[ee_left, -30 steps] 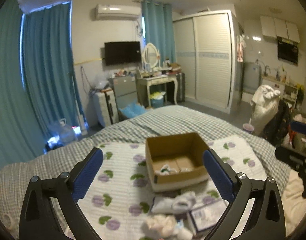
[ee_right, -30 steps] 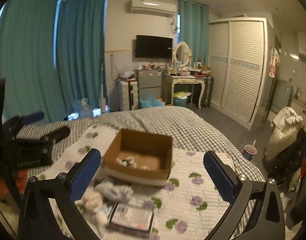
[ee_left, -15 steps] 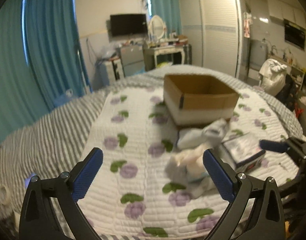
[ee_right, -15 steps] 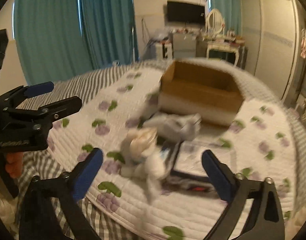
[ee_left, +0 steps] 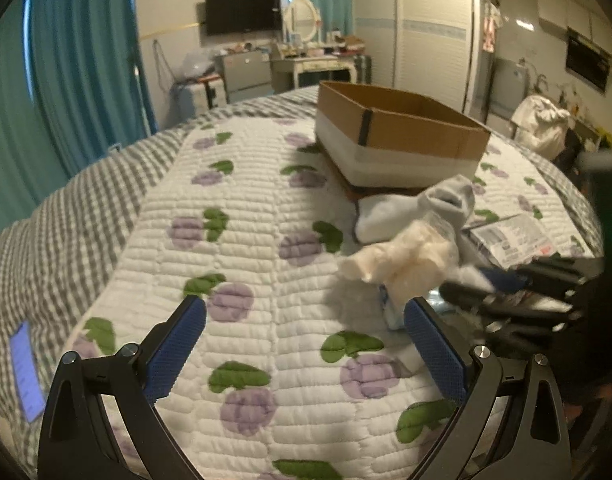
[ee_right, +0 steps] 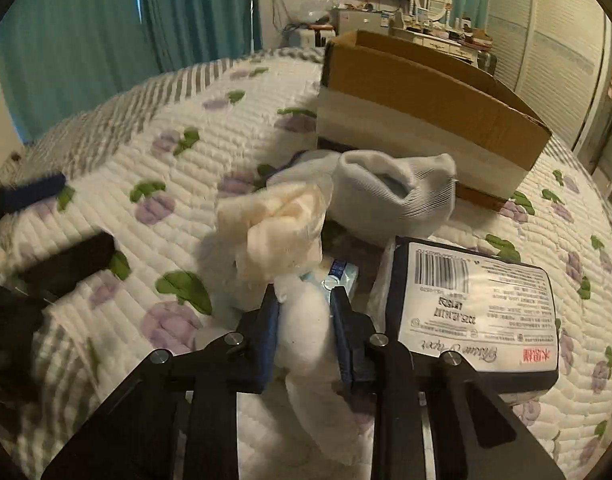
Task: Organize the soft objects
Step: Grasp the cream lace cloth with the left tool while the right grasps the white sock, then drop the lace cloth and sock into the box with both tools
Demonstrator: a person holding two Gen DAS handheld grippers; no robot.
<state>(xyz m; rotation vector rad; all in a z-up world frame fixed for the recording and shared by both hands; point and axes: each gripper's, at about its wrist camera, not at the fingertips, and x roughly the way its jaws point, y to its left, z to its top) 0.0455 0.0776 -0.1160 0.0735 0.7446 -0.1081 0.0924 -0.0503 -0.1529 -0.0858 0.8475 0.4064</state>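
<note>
The right gripper (ee_right: pixel 304 306) has its jaws clamped on a white fluffy soft piece (ee_right: pixel 303 340), which bulges between the two blue pads and trails down toward the camera. Just above the grip, a cream crumpled cloth (ee_right: pixel 277 228) stands up from the same bundle, and behind it lies a pale grey sock (ee_right: pixel 394 192) with its cuff open, resting in front of the cardboard box (ee_right: pixel 422 92). A small blue-and-white packet (ee_right: pixel 340 276) peeks out just beyond the jaw tips. To the right of the grip lies a flat tissue pack (ee_right: pixel 478 304) with a barcode label, close beside the right finger.

The left gripper (ee_left: pixel 303 340) hovers low over the floral quilt (ee_left: pixel 241 240) with its jaws wide apart and nothing between them. In the left wrist view the cream crumpled cloth (ee_left: pixel 402 256) sits just ahead of the right-side blue pad, the grey sock (ee_left: pixel 422 208) behind it, and the box (ee_left: pixel 398 136) further back on the bed. The right gripper's dark frame (ee_left: pixel 518 292) reaches in from the right edge toward the pile, partly blurred.

The quilt covers a grey checked bedspread (ee_left: pixel 65 208). A lit phone screen (ee_left: pixel 25 372) lies on that bedspread at the far left. Teal curtains (ee_left: pixel 77 64) hang behind the bed
</note>
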